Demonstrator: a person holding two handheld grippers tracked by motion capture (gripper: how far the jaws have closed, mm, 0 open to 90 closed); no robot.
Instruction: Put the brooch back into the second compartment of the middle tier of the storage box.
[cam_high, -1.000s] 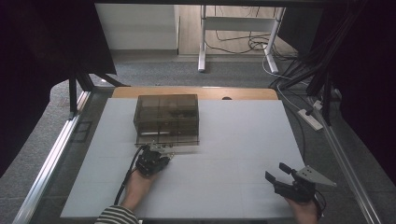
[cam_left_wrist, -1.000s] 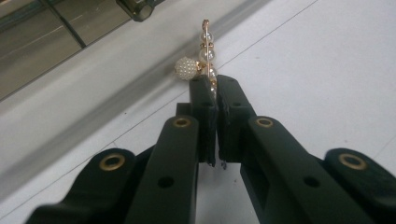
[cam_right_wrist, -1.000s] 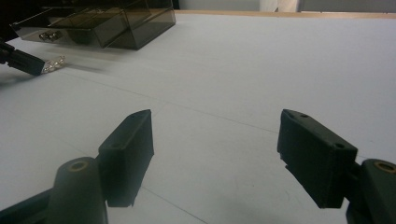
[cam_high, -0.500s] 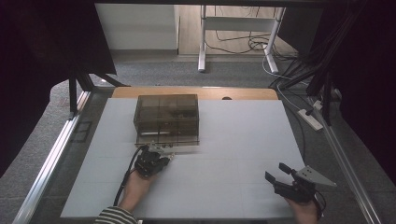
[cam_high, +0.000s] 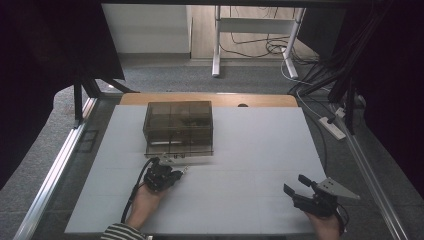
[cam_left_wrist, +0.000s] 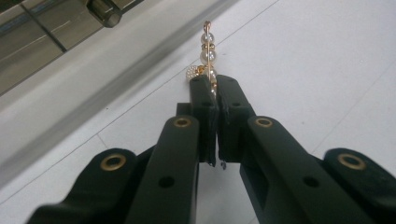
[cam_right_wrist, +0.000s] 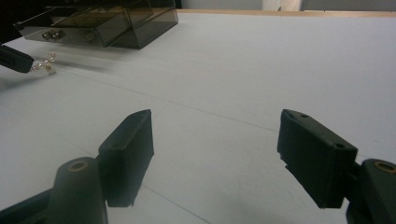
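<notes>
My left gripper (cam_high: 179, 172) is shut on a small gold piece of jewellery with pearl beads (cam_left_wrist: 207, 46), which sticks out past the fingertips (cam_left_wrist: 201, 88). It hovers just in front of a smoky transparent drawer box (cam_high: 178, 122), whose bottom drawer (cam_high: 176, 158) is pulled out toward me. From the right gripper view, the jewellery (cam_right_wrist: 44, 63) hangs from the left gripper's tip (cam_right_wrist: 14, 59) near the open drawer (cam_right_wrist: 60, 29). My right gripper (cam_high: 296, 184) rests open at the near right of the table, with nothing between its jaws (cam_right_wrist: 217, 140).
The white table sheet (cam_high: 250, 150) lies flat between box and right gripper. A wooden strip (cam_high: 210, 98) borders its far edge and metal rails (cam_high: 60, 165) run along both sides. Cables and a power strip (cam_high: 332, 127) lie on the floor to the right.
The left gripper has drawn back very slightly from the box toward the person, still holding the jewellery. The right gripper has stayed put.
</notes>
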